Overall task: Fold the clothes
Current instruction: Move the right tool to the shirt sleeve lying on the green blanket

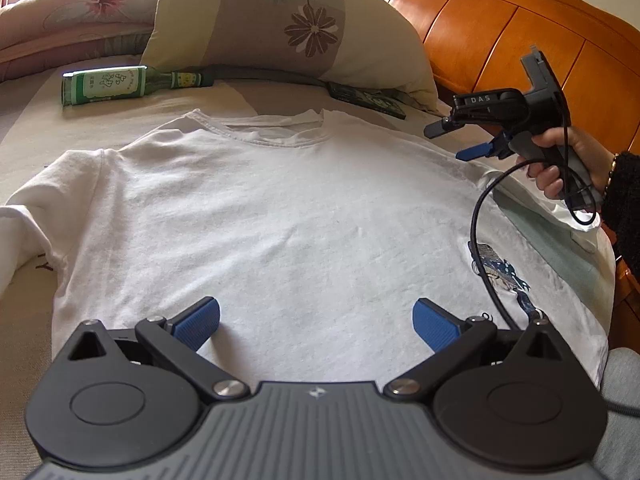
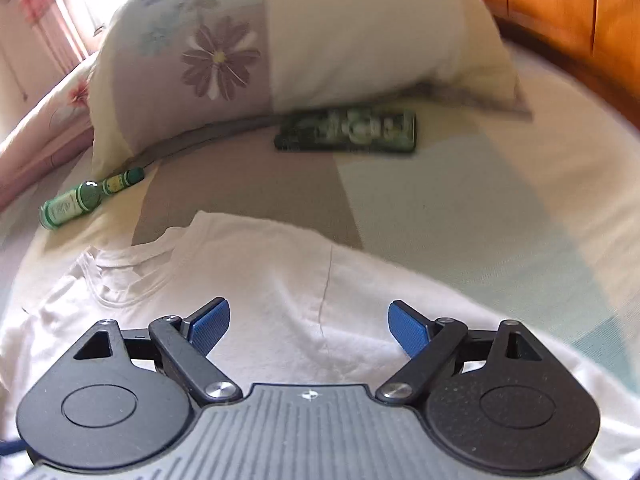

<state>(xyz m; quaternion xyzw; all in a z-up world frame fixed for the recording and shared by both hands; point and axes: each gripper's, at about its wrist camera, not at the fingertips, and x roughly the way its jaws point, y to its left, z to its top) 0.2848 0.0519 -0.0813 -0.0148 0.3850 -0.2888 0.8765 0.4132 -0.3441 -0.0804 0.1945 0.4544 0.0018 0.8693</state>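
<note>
The white shirt point(image 1: 280, 216) lay flat on the bed point(image 2: 500, 220). Both grippers, left point(image 1: 316, 322) and right point(image 2: 309, 326), had fingers wide, holding nothing. A sloppy grab could bunch the cloth.

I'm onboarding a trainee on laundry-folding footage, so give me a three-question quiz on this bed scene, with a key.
1. True or false: the left gripper is clamped on the white cotton T-shirt.
2. What lies beside the floral pillow, at the left of the left wrist view? A) green glass bottle B) red mug C) folded towel
3. Fill in: the T-shirt's neckline points toward the ____ wooden headboard.

Key
1. False: its blue pads stand apart above the flat shirt, gripping nothing. The right gripper is open too.
2. A, the green glass bottle, lying on its side.
3. Orange-brown.
</note>
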